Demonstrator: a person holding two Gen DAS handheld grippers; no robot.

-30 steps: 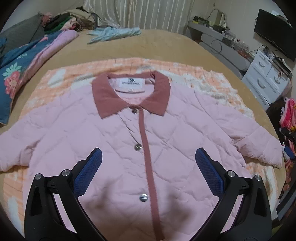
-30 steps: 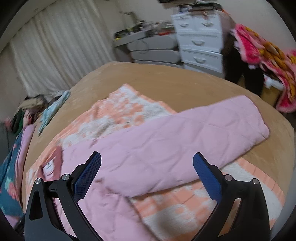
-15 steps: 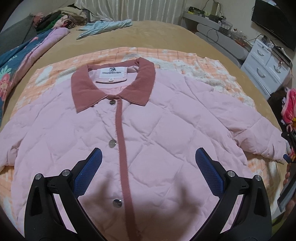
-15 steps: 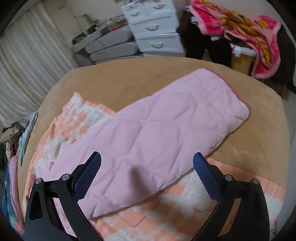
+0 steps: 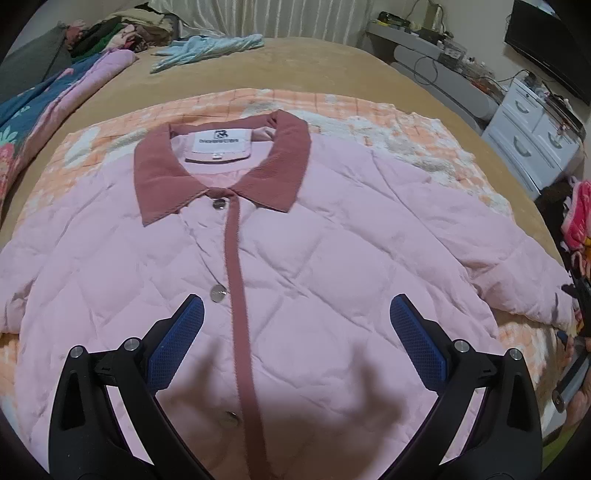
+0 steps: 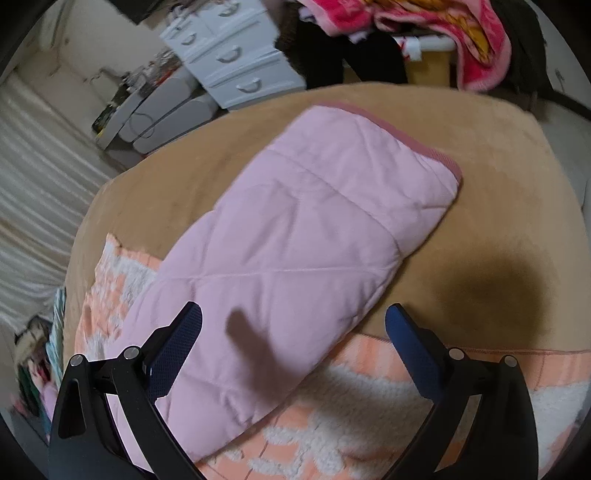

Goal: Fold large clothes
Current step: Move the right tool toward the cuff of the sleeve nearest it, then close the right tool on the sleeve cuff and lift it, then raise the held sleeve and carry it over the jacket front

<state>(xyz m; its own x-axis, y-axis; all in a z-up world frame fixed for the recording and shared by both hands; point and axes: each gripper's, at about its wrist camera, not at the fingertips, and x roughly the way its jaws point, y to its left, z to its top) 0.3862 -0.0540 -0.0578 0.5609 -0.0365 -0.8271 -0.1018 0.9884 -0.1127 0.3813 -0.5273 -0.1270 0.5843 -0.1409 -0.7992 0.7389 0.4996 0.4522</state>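
Note:
A pink quilted jacket (image 5: 314,266) with a dusty-rose collar (image 5: 221,166) and button placket lies flat, front up and buttoned, on an orange and white blanket (image 5: 388,122) on the bed. My left gripper (image 5: 295,332) hovers open over the jacket's lower front, with nothing between its blue pads. In the right wrist view the jacket's right sleeve (image 6: 295,251) stretches out across the bed, its rose cuff (image 6: 424,147) at the far end. My right gripper (image 6: 293,339) is open above the sleeve's upper part, holding nothing.
The tan bed cover (image 6: 498,229) runs to the mattress edge. A white drawer unit (image 5: 535,140) and a grey bench (image 5: 443,74) stand to the right. A light-blue garment (image 5: 207,48), a floral quilt (image 5: 40,122) and piled clothes (image 5: 110,33) lie at the far left. A pink and red blanket (image 6: 406,33) is heaped beyond the bed.
The left camera has slid so the jacket's placket is back near centre. The right gripper has swung toward the sleeve's cuff end and moved closer to it. Both grippers stay open.

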